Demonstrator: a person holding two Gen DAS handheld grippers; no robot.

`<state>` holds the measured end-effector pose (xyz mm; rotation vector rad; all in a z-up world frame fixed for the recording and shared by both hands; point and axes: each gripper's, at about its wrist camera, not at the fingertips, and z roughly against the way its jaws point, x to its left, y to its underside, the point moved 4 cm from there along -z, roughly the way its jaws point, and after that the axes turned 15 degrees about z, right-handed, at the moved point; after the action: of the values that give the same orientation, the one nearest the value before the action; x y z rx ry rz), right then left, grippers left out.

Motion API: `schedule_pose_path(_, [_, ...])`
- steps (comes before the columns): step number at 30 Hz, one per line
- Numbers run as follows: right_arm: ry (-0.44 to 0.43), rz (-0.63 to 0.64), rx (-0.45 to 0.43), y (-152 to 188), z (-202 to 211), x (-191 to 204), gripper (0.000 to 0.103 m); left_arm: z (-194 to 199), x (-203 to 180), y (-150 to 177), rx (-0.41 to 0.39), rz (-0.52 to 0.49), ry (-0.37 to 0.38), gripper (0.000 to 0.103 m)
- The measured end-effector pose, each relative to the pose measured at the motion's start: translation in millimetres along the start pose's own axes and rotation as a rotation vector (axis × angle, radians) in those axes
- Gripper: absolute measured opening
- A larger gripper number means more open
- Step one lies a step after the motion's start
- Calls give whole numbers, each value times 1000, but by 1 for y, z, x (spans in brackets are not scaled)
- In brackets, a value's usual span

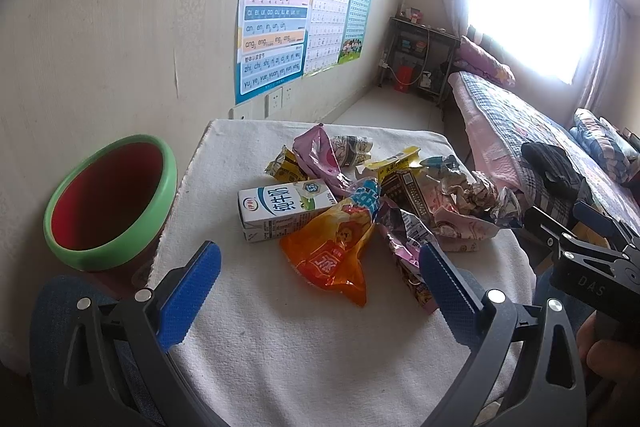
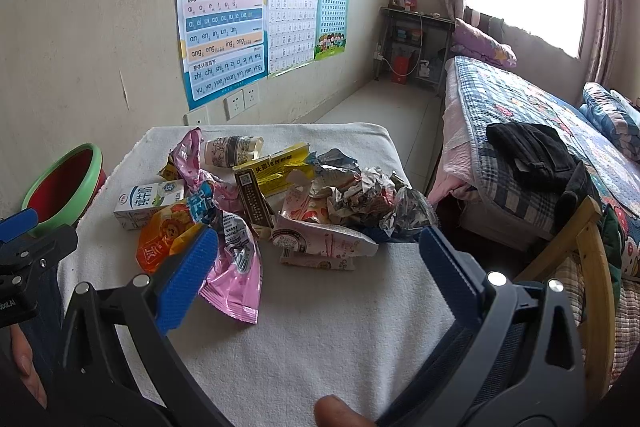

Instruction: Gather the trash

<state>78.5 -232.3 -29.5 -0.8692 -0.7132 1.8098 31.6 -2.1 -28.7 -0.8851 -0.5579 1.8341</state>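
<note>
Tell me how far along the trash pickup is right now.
Nothing looks collected yet. The green-rimmed bin shows only its bare red inside, and both claws, left claw and right claw, are open and empty above the white cloth. Still left: the whole pile, including the milk carton, orange wrapper, pink wrapper, yellow packet and crumpled foil.

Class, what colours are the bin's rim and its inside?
The bin has a green rim and red inside; left wrist view shows it best.
</note>
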Motion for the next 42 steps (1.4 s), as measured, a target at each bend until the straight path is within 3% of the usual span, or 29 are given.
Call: schedule_pose_path(42, [-14,14,30,4,-7,5,99,-2,0,4,9,6,-1,95])
